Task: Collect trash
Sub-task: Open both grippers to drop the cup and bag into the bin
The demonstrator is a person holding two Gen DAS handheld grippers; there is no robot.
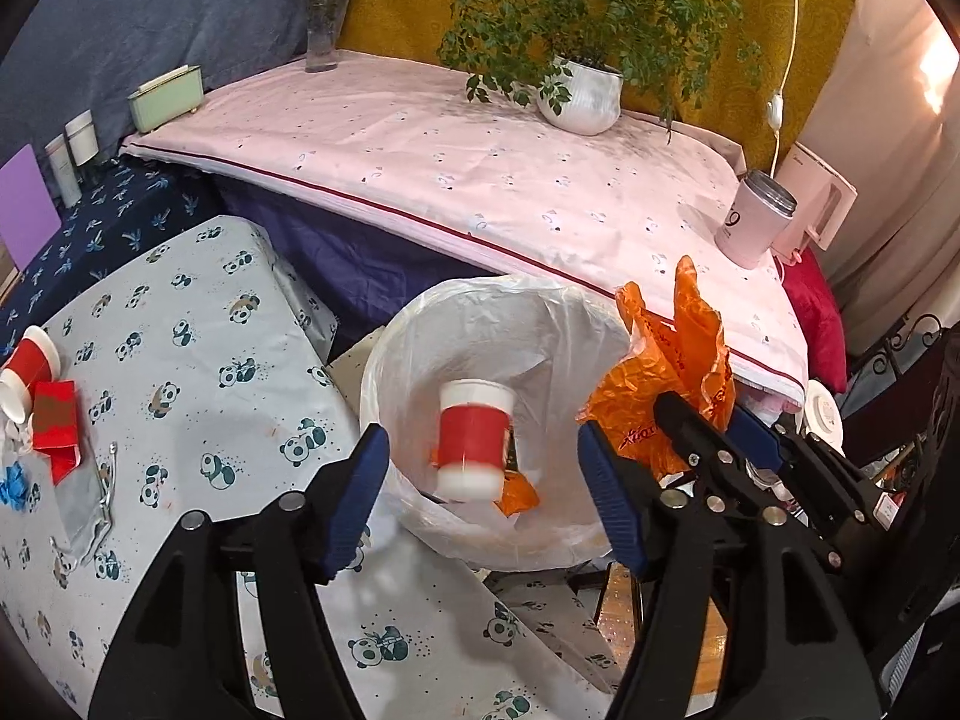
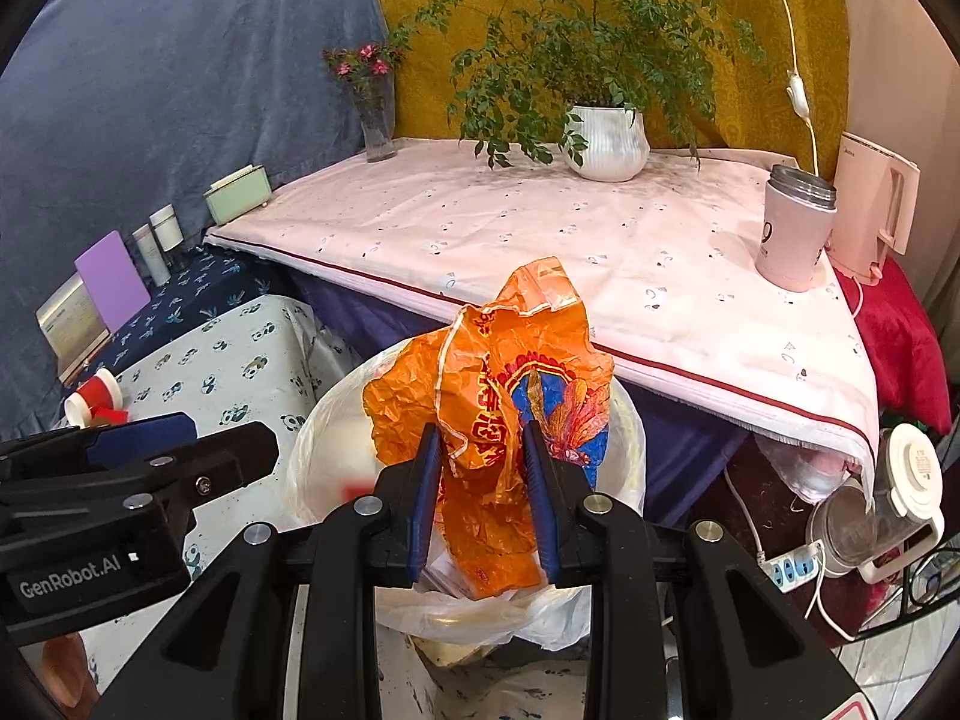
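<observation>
- The left gripper (image 1: 480,480) stands over the mouth of the bin (image 1: 384,372). Its fingers (image 1: 360,498) are apart and touch nothing, so whatever passes between them falls straight in.
- A red and white paper cup (image 1: 474,441) shows between those fingers, blurred and clear of both pads, inside the rim of the bin. It appears to be dropping into the white liner; this is a judgement from the blur.
- The right gripper (image 2: 483,498) is clamped on a crumpled orange plastic bag (image 2: 492,384). The bag is pinched low, so most of it stands up ahead of the fingertips (image 2: 429,450) and a tail hangs below them.
- The bag is held directly above the bin (image 2: 624,468), just beside the left gripper. It is probably the next item to be let go.
- An orange scrap (image 1: 516,492) already lies in the bin, beneath the cup.
- More trash remains on the bench (image 1: 198,330), well to the left of the left fingers: a second cup (image 1: 30,366), a red carton (image 1: 57,426) and a blue wad (image 1: 15,486).
</observation>
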